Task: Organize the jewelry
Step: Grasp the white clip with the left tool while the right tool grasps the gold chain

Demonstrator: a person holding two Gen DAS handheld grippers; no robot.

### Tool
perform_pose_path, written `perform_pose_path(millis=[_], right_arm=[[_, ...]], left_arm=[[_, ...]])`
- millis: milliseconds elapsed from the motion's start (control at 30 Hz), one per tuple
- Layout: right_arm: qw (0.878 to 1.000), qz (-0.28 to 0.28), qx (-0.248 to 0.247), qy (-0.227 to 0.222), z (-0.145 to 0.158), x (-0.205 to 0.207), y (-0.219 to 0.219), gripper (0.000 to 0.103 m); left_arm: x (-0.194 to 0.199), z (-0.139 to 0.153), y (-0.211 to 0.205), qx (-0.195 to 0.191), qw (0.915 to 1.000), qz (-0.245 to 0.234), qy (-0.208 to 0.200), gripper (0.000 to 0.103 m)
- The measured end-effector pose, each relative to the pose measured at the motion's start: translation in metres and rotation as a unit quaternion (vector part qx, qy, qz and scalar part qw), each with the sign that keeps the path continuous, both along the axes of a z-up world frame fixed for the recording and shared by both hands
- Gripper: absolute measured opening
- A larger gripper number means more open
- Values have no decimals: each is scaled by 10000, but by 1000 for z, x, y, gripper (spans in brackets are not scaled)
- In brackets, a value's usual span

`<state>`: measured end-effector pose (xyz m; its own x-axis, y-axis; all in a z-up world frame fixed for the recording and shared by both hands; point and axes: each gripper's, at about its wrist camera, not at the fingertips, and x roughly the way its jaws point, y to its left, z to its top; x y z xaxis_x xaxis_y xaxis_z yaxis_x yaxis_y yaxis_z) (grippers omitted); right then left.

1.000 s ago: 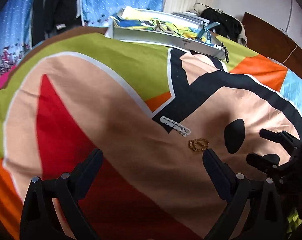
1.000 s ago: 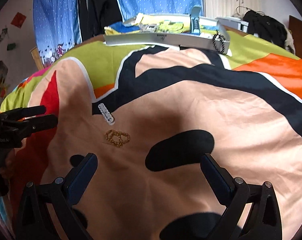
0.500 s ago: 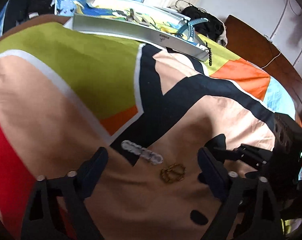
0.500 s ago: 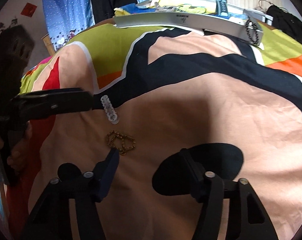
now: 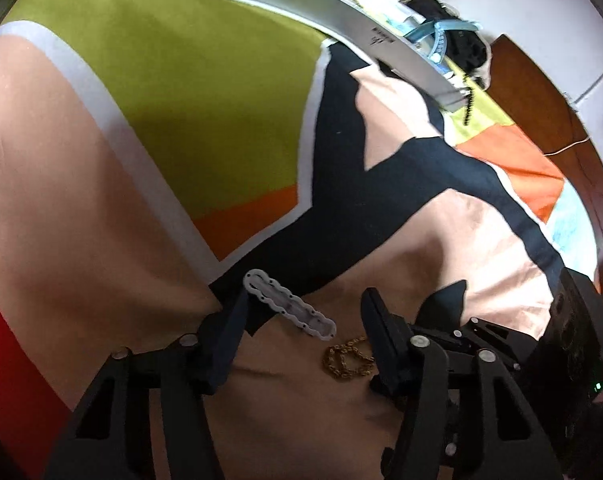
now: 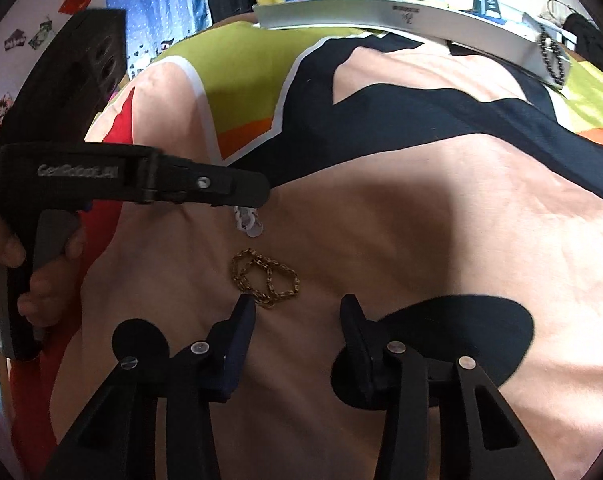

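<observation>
**Two grippers close in on jewelry lying on a bedspread**

Left wrist view: the left gripper (image 5: 303, 312) is spread apart, its fingers either side of a white bracelet (image 5: 289, 309) lying flat on the colourful bedspread (image 5: 205, 120). A gold chain (image 5: 347, 362) lies just beside it, next to the right finger.

Right wrist view: the right gripper (image 6: 297, 314) is released, gripping nothing, its left fingertip just beside the gold chain (image 6: 265, 278). The left gripper (image 6: 221, 190) covers part of the white bracelet (image 6: 248, 220). A long silver box (image 6: 381, 20) sits at the far edge.
</observation>
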<state>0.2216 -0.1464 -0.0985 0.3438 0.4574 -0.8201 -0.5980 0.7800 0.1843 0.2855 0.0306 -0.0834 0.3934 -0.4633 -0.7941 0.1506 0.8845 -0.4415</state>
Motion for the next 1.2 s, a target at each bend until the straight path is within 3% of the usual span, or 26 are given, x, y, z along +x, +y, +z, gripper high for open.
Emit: perform_pose_path(millis=[167,300,400,567,833,1000,1200], right_arm=[[10000,57,-52,-4,-4,7,8,42],[9998,106,-134,-48,-5,9,12,42],[9996,156,-210,-59,-6,9,16,41],[9996,170,-202,-22,-6,14,22,30],[9999,136,-95,43,-8,18,15,13],[9999,73,-42,-123,-5,12,9,12],[9993,-102,32,-367,-4,6,0,12]], left_arm=[[2,-5,6,281,9995,82,87,25],[2,-8,17,61,9997,159,172,22],[2,-7,17,133,9997,160,139,16],[-1,-9,26,-99,9994,235,248,8],[-15,-3,28,-101,9993,265,235,7],[-26,4,24,-100,9990,393,178,6],[-44,22,12,188,9990,407,-54,4]])
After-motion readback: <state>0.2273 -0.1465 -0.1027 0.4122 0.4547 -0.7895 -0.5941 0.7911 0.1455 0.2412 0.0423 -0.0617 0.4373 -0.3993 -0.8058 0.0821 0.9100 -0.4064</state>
